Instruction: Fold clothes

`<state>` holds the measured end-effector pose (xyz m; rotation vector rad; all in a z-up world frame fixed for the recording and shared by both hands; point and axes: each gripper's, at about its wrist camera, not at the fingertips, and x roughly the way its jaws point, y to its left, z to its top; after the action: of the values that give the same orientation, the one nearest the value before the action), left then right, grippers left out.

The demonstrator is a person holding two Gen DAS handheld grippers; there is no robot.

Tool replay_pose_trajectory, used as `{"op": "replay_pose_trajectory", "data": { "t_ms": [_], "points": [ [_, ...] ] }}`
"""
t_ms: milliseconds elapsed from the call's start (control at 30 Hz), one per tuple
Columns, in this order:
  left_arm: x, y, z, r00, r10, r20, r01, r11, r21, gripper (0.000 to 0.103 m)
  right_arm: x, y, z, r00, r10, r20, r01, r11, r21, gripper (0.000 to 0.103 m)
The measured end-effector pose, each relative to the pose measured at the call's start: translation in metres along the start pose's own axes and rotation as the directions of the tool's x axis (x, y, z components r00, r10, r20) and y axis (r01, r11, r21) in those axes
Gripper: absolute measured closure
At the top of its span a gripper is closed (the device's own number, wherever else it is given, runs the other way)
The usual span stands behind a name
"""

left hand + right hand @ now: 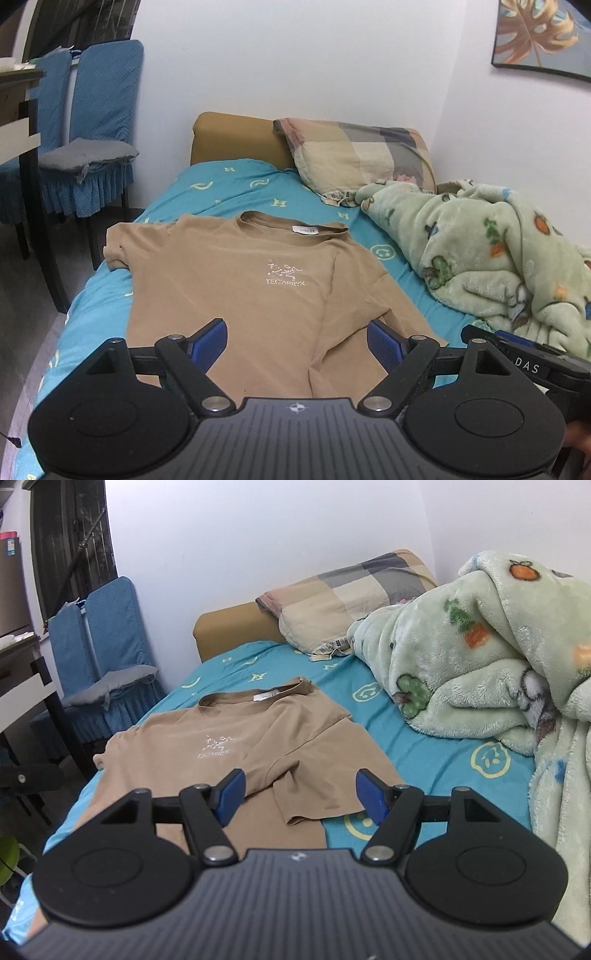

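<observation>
A tan T-shirt (229, 288) with a white chest logo lies face up on the blue bed sheet (229, 181), collar toward the headboard. Its right side is folded over the body, the sleeve lying on top (306, 786). The left sleeve (118, 240) lies spread out. My left gripper (297, 341) is open and empty, held above the shirt's lower part. My right gripper (299, 794) is open and empty, above the folded sleeve and the shirt's right edge. The right gripper's body shows in the left wrist view (528, 362) at the lower right.
A bunched green fleece blanket (480, 672) fills the bed's right side. A checked pillow (362, 158) leans on the tan headboard (236, 136). Blue-covered chairs (96, 129) and a dark table (22, 110) stand left of the bed. A white wall is behind.
</observation>
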<state>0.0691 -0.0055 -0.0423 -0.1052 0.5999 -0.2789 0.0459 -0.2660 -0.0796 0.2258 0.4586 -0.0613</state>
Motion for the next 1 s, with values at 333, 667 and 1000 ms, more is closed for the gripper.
{"op": "replay_pose_trajectory", "data": {
  "t_ms": [333, 667, 1000],
  "points": [
    [0.016, 0.006, -0.001, 0.998, 0.024, -0.058, -0.025, 0.999, -0.02, 0.018, 0.02, -0.022, -0.002, 0.997, 0.051, -0.061, -0.039, 0.983, 0.178, 0.037],
    [0.028, 0.012, -0.001, 0.996, 0.03, -0.085, -0.037, 0.996, -0.081, 0.015, 0.052, -0.052, -0.009, 0.992, 0.067, -0.109, -0.024, 0.935, 0.355, 0.048],
    [0.061, 0.024, -0.002, 0.99, 0.028, -0.136, -0.053, 0.981, -0.185, 0.015, 0.114, -0.098, -0.031, 0.979, 0.064, -0.192, 0.051, 0.84, 0.54, 0.033]
  ]
}}
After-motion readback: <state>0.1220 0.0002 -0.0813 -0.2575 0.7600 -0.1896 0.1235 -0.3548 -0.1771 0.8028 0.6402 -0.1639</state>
